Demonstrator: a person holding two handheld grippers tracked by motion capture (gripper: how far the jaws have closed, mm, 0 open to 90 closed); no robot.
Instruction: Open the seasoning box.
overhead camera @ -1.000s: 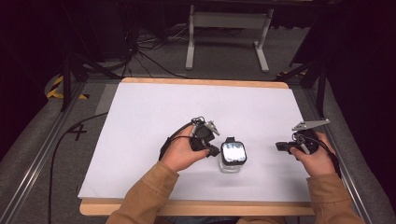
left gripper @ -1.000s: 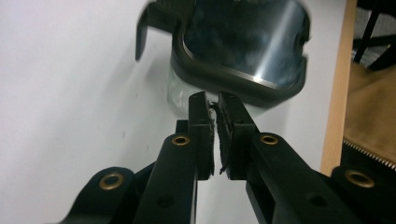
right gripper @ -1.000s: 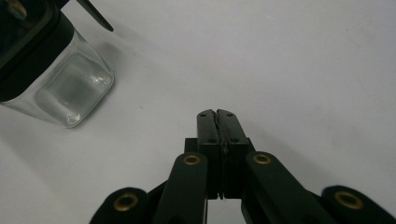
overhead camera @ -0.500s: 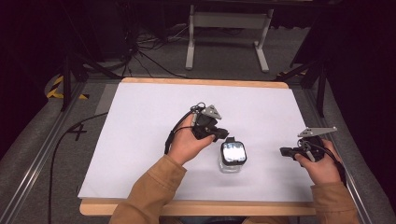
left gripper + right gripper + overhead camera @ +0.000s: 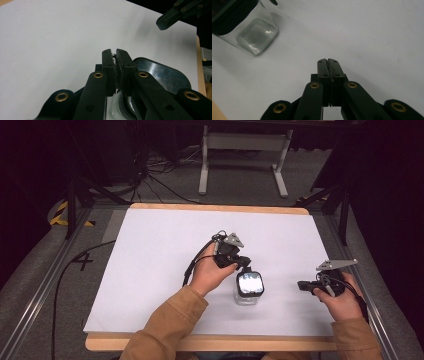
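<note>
Left gripper view: left gripper (image 5: 116,53), jaws together and empty, hovers just above the clear square glass jar's glossy black lid (image 5: 162,75). Rigid, slippery, breakable; best clasped across its flat walls. Right gripper (image 5: 303,285) is closed, well apart.

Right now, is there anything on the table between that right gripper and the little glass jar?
Nothing visible does. The right gripper sits to the side of the glass jar, with bare white table between them. The left gripper, its jaws shut, hangs at the jar's far edge, not in that gap.
</note>
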